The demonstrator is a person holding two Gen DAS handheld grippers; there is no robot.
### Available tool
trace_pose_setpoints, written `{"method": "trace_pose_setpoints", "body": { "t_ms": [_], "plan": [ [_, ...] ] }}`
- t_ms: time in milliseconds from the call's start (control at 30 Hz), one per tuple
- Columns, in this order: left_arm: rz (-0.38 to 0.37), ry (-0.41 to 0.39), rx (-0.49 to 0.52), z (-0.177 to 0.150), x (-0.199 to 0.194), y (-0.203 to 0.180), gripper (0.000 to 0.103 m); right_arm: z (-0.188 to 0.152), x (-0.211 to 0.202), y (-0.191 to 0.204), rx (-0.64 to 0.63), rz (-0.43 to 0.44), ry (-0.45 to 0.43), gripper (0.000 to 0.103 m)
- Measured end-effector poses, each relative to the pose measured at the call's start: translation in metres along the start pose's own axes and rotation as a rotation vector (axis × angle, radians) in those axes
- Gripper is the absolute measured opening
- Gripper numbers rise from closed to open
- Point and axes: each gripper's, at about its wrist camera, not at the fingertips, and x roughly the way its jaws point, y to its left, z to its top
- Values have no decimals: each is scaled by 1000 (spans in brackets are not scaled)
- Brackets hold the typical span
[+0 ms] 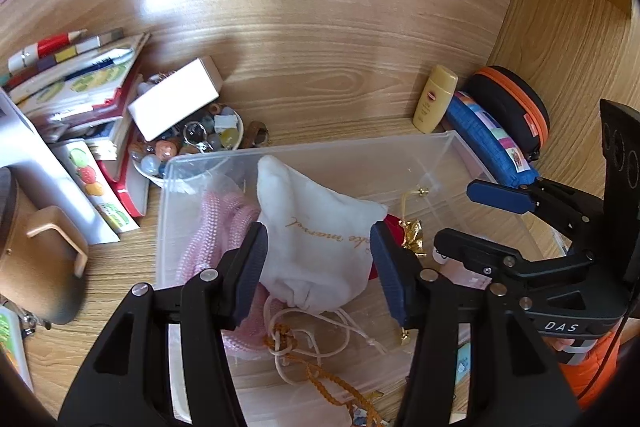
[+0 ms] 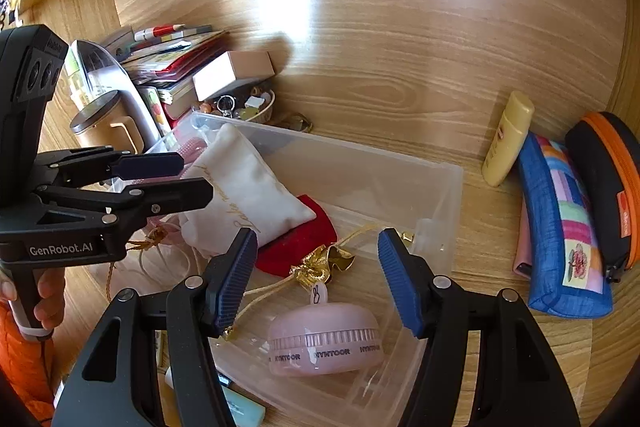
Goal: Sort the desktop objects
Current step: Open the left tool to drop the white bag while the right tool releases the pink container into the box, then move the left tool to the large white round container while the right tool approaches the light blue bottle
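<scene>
A clear plastic bin (image 1: 452,147) (image 2: 448,187) sits on the wooden desk. In it lie a white drawstring pouch (image 1: 316,231) (image 2: 244,187), a pink knitted item (image 1: 216,227), a red pouch with a gold bow (image 2: 296,247) and a pink round HYNTOOR device (image 2: 324,343). My left gripper (image 1: 318,267) is open above the white pouch, its fingers on either side of it. My right gripper (image 2: 316,279) is open and empty above the gold bow and pink device. Each gripper shows in the other's view: the right (image 1: 480,219), the left (image 2: 176,175).
A yellow bottle (image 1: 434,99) (image 2: 506,139), a blue patchwork pouch (image 2: 560,227) and a black-orange case (image 2: 608,179) lie right of the bin. A bowl of beads (image 1: 192,143), a white box (image 1: 176,99), stacked books (image 1: 80,87) and a mug (image 2: 104,123) stand left.
</scene>
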Motion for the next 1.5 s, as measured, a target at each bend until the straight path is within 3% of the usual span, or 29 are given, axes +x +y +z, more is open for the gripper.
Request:
{"method": "trace_pose_setpoints", "body": {
  "t_ms": [267,400,700,1233,1500],
  "plan": [
    [63,-58,16,-3,-24,-5,73,1,-5,7,-36,-27,-21,67],
    [93,-75,20,-6,-35,-4,75,0,-10,13,-61,-51,-32,77],
    [143,-109,8,-24,-60,5,90,2,-30,25,-99,-93,-63,83],
    [163,-56,-58,-77,-75,28,91,-34,-58,43,-112,-140,-43,83],
    [146,13,-74,-99,-62,29,92,-55,-59,42,-85,-161,-2,83]
  ]
}}
